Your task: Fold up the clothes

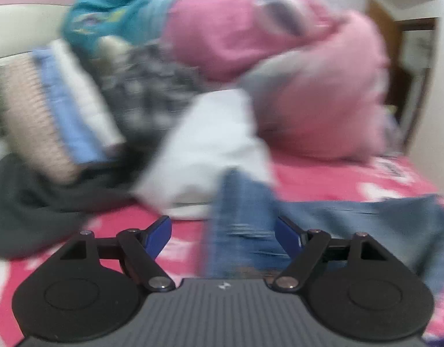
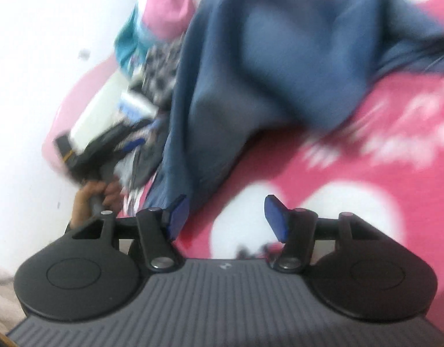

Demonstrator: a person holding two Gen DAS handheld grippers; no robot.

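The left gripper (image 1: pixel 223 235) stands with its jaws spread and nothing between the blue pads; just beyond them lie the jeans (image 1: pixel 245 231), ripped and rumpled on the red bedspread (image 1: pixel 323 179). The right gripper (image 2: pixel 226 217) is likewise released and empty over the bedspread's white pattern, with a dark blue garment (image 2: pixel 250 72) crumpled just ahead of its left finger. Farther out, a heap waits — a white garment (image 1: pixel 210 144), a checked piece (image 1: pixel 146 92), a teal top (image 1: pixel 106 14) and pink bedding (image 1: pixel 323 86). To the left stands a small stack of folded clothes (image 1: pixel 54 110). Judging by this, some folding is done, but most remains — neither blue piece looks folded yet.
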